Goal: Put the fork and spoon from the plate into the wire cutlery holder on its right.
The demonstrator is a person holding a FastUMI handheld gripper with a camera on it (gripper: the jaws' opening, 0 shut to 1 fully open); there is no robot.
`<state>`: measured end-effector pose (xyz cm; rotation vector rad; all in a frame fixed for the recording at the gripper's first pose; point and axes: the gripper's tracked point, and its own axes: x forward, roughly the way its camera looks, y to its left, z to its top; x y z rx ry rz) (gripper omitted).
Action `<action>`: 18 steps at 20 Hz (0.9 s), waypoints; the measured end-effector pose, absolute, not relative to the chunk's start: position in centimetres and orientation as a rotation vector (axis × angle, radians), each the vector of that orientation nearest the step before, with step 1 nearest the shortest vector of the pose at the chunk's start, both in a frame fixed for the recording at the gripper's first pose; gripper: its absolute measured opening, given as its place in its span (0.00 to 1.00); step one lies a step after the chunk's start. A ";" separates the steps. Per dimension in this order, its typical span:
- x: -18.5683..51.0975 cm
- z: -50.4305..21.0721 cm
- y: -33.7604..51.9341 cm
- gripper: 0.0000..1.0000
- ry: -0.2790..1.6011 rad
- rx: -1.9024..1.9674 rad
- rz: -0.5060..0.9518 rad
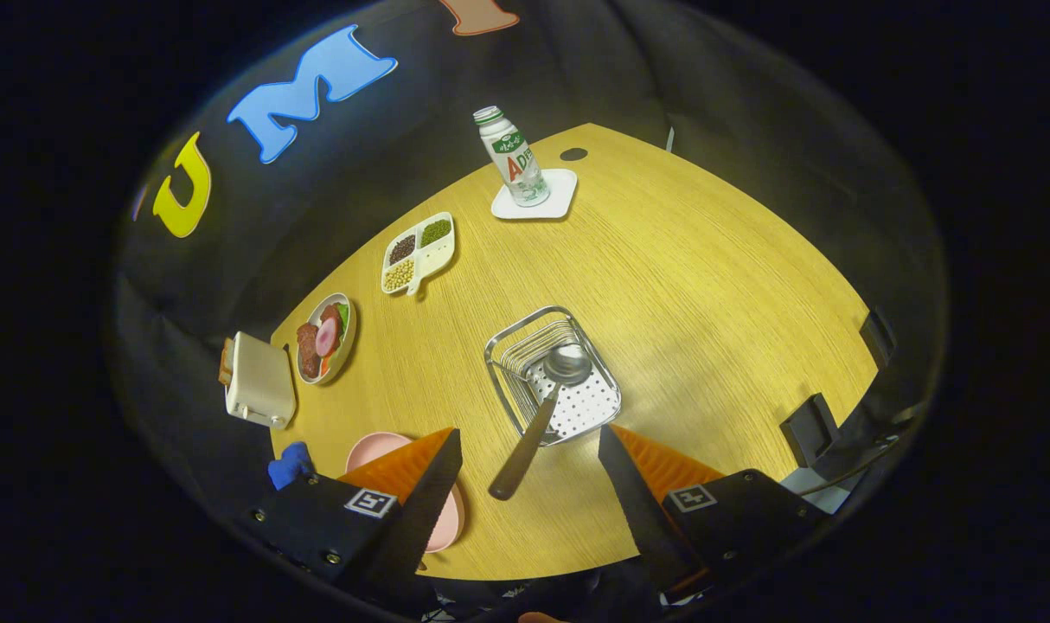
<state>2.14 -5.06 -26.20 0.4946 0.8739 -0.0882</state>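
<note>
Fingers [529, 472] standing wide apart, gripping nothing. Spoon [538, 411] lying just ahead between them, bowl inside wire cutlery holder [503, 381], handle leaning over its near rim toward the fingers. Pink plate [378, 450] sitting behind left finger; fork not visible. Next reach should be angling left, low over plate.

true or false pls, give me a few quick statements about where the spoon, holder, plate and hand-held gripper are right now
1. The spoon has its bowl in the wire cutlery holder. True.
2. The hand-held gripper is shut on the spoon. False: its fingers are open, the handle lies between them untouched.
3. The bottle stands on a white coaster. True.
4. The pink plate lies beyond the holder, by the bottle. False: it lies partly under one finger.
5. The divided dish holds no food. False: beans and grains fill it.
</note>
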 end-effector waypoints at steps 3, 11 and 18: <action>2.0 -26.0 -5.1 0.98 0.872 0.500 -0.088; 2.8 -23.5 -4.5 0.98 0.806 0.410 -0.073; 3.2 -20.2 0.2 0.98 0.736 0.319 0.020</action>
